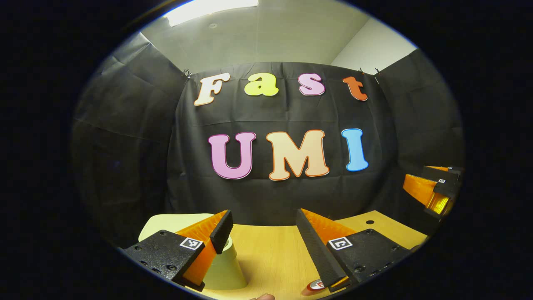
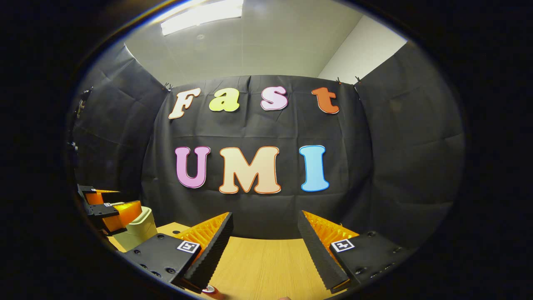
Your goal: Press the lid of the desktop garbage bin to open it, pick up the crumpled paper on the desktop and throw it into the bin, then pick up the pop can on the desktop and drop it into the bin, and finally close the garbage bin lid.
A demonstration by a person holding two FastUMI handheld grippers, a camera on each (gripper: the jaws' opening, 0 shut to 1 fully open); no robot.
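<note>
The place was a recording booth set up inside an office-like room. Black cloth (image 2: 258, 133) hung in 3 creased panels, at the back and on both sides, clipped at the top corners, and walled in a light wooden desktop (image 2: 258, 262). Above the cloth rose a plain white wall (image 1: 374, 46) on the far right and a pale panelled ceiling (image 2: 258, 46) with a bright rectangular light panel (image 2: 200, 14), the kind of fitting common in offices or labs. A cable hole (image 1: 369, 222) pierced the desktop's far right corner.
</note>
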